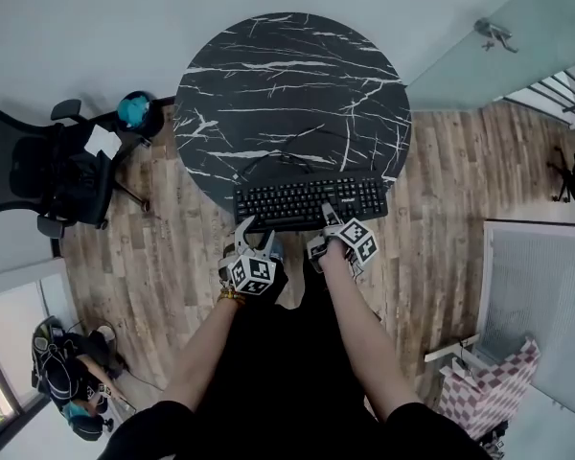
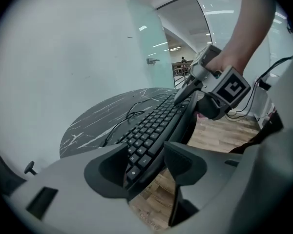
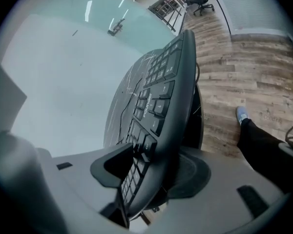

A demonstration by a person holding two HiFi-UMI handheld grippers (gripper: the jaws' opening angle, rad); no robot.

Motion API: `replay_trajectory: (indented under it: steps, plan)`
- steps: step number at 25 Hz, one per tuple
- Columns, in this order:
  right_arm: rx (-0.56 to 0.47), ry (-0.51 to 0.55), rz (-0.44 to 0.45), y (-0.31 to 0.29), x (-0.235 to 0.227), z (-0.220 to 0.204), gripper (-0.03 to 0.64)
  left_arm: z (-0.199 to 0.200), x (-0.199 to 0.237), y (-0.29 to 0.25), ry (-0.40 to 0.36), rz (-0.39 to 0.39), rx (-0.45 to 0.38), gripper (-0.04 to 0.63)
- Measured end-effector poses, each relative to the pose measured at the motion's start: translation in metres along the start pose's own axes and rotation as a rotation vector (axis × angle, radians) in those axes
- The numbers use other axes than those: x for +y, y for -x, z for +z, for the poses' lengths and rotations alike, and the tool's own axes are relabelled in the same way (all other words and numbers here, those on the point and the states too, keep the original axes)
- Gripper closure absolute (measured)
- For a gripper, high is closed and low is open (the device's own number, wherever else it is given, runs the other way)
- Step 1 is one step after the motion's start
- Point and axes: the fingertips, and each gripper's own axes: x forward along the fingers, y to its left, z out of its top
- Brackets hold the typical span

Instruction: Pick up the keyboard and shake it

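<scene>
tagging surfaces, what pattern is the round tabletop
The tabletop is black with white marble veining; head view shows it best.

Keyboard (image 1: 310, 202) before you was matt black plastic; tabletop (image 1: 287, 94) looked like polished black marble, white-veined; floor (image 1: 163, 257) was matt wood-grain plank.

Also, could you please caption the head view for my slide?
Left gripper and right gripper straddle the near edge of a keyboard on a round table.

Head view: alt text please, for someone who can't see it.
Seen from above, a black keyboard lies at the near edge of a round black marble table, with the left gripper and right gripper at its front edge. An office chair stands left of the table.
</scene>
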Motion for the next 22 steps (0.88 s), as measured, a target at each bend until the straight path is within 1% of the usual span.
replay_trajectory:
  steps: [1, 3, 4, 6, 9, 12, 13, 16, 19, 21, 22]
  plan:
    - [0.043, 0.033, 0.014, 0.001, 0.0, -0.005, 0.413, -0.001, 0.004, -0.001, 0.012, 0.015, 0.012, 0.357]
    - [0.131, 0.137, 0.035, 0.002, 0.002, -0.016, 0.393, -0.001, 0.018, -0.004, 0.045, 0.054, 0.035, 0.357]
    - [0.159, 0.174, 0.045, 0.002, 0.003, -0.019, 0.391, -0.001, 0.026, -0.006, 0.061, 0.068, 0.046, 0.357]
    - [0.193, 0.209, 0.063, 0.003, 0.002, -0.022, 0.393, -0.004, 0.036, -0.01, 0.084, 0.079, 0.068, 0.357]
    - [0.254, 0.246, 0.067, 0.004, -0.002, -0.028, 0.39, -0.009, 0.036, -0.011, 0.092, 0.055, 0.067, 0.357]
    - [0.306, 0.263, 0.036, 0.004, -0.006, -0.035, 0.379, -0.012, 0.019, -0.002, 0.053, 0.005, 0.026, 0.357]
    - [0.314, 0.262, 0.021, 0.003, -0.006, -0.035, 0.379, -0.014, 0.015, 0.001, 0.042, -0.001, 0.019, 0.359]
    - [0.339, 0.256, -0.015, -0.003, -0.003, -0.039, 0.376, -0.018, 0.02, 0.001, 0.036, 0.02, 0.03, 0.367]
    - [0.373, 0.231, -0.02, -0.006, 0.001, -0.04, 0.374, -0.012, 0.028, -0.002, 0.02, 0.029, 0.039, 0.366]
    - [0.431, 0.225, -0.009, -0.006, 0.002, -0.04, 0.375, -0.008, 0.025, -0.002, -0.012, -0.002, 0.027, 0.367]
    - [0.483, 0.227, -0.002, -0.004, 0.002, -0.041, 0.376, -0.008, 0.02, -0.001, -0.038, -0.025, 0.024, 0.365]
